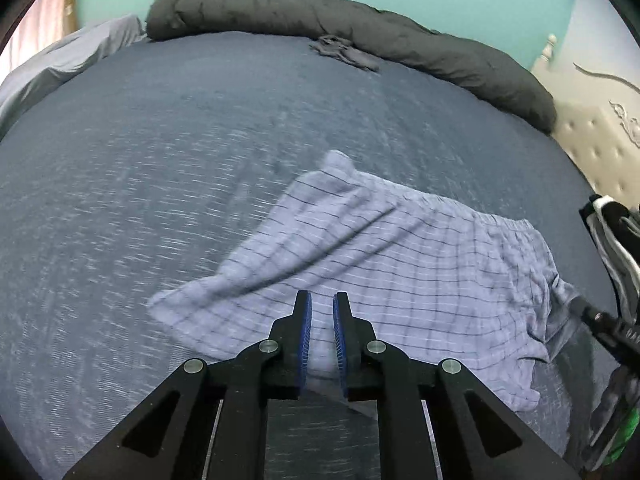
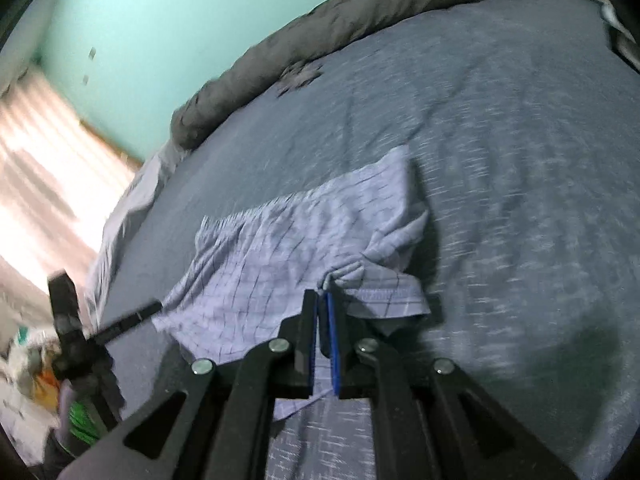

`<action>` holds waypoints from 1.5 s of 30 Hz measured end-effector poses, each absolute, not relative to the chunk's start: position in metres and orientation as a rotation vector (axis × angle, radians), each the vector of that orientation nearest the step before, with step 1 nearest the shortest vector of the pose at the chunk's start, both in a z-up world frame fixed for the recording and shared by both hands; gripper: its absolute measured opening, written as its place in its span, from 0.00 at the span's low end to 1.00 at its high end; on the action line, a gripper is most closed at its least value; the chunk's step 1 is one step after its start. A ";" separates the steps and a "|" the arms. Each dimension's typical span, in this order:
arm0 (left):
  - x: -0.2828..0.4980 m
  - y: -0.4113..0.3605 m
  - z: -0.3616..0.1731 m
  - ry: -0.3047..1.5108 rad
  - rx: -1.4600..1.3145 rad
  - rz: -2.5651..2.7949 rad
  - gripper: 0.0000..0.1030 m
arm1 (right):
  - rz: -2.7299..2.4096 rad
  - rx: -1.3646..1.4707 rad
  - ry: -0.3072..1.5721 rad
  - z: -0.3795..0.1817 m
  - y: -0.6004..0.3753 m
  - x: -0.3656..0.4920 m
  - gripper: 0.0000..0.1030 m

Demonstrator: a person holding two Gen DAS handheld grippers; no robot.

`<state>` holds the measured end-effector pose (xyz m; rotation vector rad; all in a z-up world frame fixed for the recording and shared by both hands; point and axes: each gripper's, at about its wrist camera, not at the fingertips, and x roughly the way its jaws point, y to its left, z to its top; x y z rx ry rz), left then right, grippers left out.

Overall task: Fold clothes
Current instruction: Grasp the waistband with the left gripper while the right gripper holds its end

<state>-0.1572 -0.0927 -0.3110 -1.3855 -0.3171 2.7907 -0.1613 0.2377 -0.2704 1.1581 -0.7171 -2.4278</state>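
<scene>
from the left wrist: a pair of pale lavender checked shorts (image 1: 360,264) spread out on the dark blue bedsheet (image 1: 140,200), elastic waistband toward the right, one leg corner reaching up and away, another stretching left. left gripper (image 1: 322,304) low over the near edge of the shorts, blue pads (image 1: 307,332) parted by a narrow gap with a fold of cloth running up between them; hard to tell whether the cloth is truly pinched, so grip uncertain. at the far right edge, the right gripper (image 1: 600,322) seen from the side, its tip meeting the waistband corner. a long dark grey rolled duvet (image 1: 360,36) along the far edge of the bed, a small crumpled dark garment (image 1: 344,52) just beside it, a grey pillow (image 1: 68,60) at the far left, a cream tufted headboard (image 1: 592,144) to the right, turquoise wall behind. much motion blur on the sheet. from the right wrist: same shorts (image 2: 288,248) lying ahead and to the left, the gathered waistband bunched right at the fingertips. right gripper (image 2: 323,300) with jaws drawn nearly together, clamped on that bunched waistband, cloth lifted and puckered there, shadow thrown on the bedsheet (image 2: 500,160) below. left gripper (image 2: 132,316) visible at the left, blurred, at the far edge of the shorts. duvet (image 2: 320,28) along the far side, bright striped curtain (image 2: 44,184) at the left.
</scene>
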 end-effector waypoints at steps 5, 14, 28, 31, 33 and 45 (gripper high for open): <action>-0.161 -0.096 -0.312 -0.331 -1.384 2.803 0.12 | -2.577 1.102 -0.844 -0.268 0.275 -0.153 0.07; -0.159 -0.130 -0.315 -0.406 -1.432 2.847 0.14 | -2.542 1.278 -0.919 -0.299 0.290 -0.155 0.24; -0.226 -0.131 -0.305 -0.355 -1.463 2.719 0.36 | -2.511 1.192 -0.806 -0.265 0.275 -0.195 0.37; -0.259 -0.116 -0.306 -0.226 -1.490 2.698 0.36 | -2.479 1.259 -0.701 -0.263 0.265 -0.228 0.39; -0.278 -0.113 -0.312 -0.232 -1.510 2.651 0.37 | -2.453 1.315 -0.628 -0.266 0.259 -0.249 0.40; -0.330 -0.115 -0.341 -0.323 -1.570 2.536 0.36 | -2.398 1.397 -0.529 -0.299 0.241 -0.311 0.44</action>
